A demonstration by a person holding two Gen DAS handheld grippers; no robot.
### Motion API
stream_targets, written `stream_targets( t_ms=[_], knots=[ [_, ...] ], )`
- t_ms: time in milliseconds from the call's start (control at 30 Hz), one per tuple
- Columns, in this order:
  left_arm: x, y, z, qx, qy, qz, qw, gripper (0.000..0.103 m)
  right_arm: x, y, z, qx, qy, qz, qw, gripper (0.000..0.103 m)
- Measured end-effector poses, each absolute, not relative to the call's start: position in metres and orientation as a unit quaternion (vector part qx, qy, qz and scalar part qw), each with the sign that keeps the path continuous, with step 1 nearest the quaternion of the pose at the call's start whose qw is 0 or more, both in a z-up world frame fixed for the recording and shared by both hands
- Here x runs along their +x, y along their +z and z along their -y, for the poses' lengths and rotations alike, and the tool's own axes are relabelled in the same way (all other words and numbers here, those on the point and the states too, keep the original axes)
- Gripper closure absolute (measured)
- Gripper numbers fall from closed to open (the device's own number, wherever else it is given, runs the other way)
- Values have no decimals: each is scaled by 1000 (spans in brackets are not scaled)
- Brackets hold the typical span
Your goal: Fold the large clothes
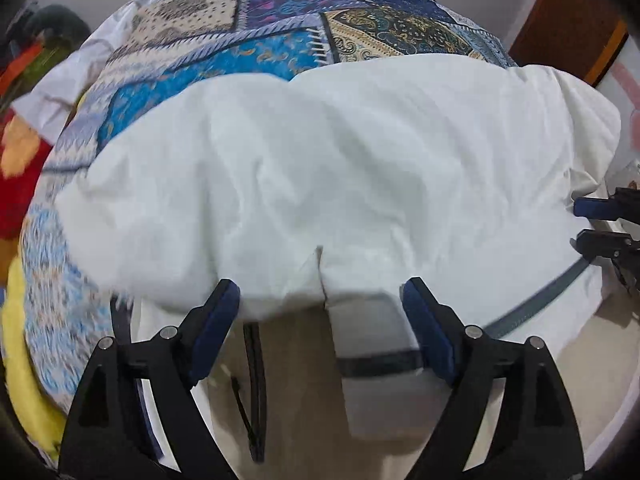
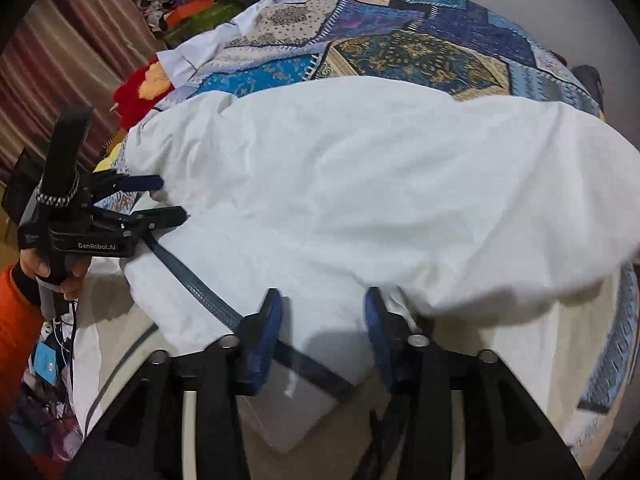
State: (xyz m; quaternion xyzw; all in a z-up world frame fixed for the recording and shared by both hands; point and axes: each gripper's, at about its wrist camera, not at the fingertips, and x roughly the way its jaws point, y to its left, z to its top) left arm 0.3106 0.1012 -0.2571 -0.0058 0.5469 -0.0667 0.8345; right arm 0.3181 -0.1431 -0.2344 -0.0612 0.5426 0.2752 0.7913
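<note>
Left gripper: jaws wide, empty, at near edge of white garment. Right gripper: jaws partly apart, nothing pinched. Garment lies doubled over across near edge of patchwork bedspread. One fold apparently laid; further folds remain.

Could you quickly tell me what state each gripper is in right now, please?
Left gripper: jaws open, holding nothing.
Right gripper: jaws open, holding nothing.
</note>
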Motion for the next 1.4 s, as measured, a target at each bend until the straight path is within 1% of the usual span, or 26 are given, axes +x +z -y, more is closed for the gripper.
stream_targets(
  t_ms=[33, 67, 100, 133, 200, 300, 333, 367, 433, 533, 600, 667, 800, 967, 1033, 1100, 1233, 1300, 1400],
  knots=[
    [307, -255, -102, -12, -63, -544, 836, 18, 314, -231, 146, -62, 269, -542, 794, 53],
    [303, -251, -104, -14, -60, -543, 838, 19, 312, -229, 148, -66, 261, -542, 796, 39],
    [300, -247, -105, -13, -57, -541, 839, 19, 309, -226, 150, -73, 249, -541, 800, 32],
    [297, -241, -104, -7, -53, -538, 841, 19, 303, -221, 152, -80, 242, -535, 805, 27],
    [289, -225, -101, 11, -41, -523, 852, 19, 294, -210, 155, -84, 244, -521, 814, 27],
    [280, -203, -95, 11, -42, -492, 870, 18, 284, -194, 160, -75, 243, -500, 828, 26],
    [278, -200, -92, 7, -48, -485, 873, 16, 283, -190, 161, -61, 245, -491, 834, 23],
    [276, -200, -88, 3, -54, -483, 874, 12, 283, -190, 160, -53, 245, -489, 835, 15],
    [279, -211, -81, 1, -61, -496, 866, 10, 285, -197, 157, -41, 243, -495, 833, 10],
    [285, -242, -72, 10, -58, -543, 838, 9, 293, -231, 150, -45, 218, -551, 804, 10],
    [283, -243, -80, -24, -61, -539, 840, 9, 291, -244, 150, -42, 213, -571, 792, 10],
    [281, -238, -92, -47, -53, -535, 842, 9, 284, -239, 156, -46, 215, -561, 798, 10],
    [265, -215, -118, -53, -16, -512, 857, 9, 263, -210, 183, -53, 199, -527, 824, 10],
    [224, -178, -178, -74, 31, -485, 871, 9, 233, -176, 239, -16, 159, -501, 851, 10],
    [209, -177, -199, -92, 44, -487, 867, 8, 222, -172, 258, 4, 141, -501, 854, 10],
    [192, -186, -218, -123, 47, -505, 853, 7, 206, -175, 284, 29, 119, -509, 852, 10],
    [156, -223, -241, -184, 48, -547, 815, 7, 179, -194, 315, 83, 92, -535, 836, 10],
    [141, -242, -246, -228, 39, -556, 798, 7, 166, -203, 322, 108, 87, -539, 831, 10],
    [126, -267, -243, -324, 6, -554, 767, 7, 148, -215, 324, 147, 98, -539, 823, 10]
  ],
)
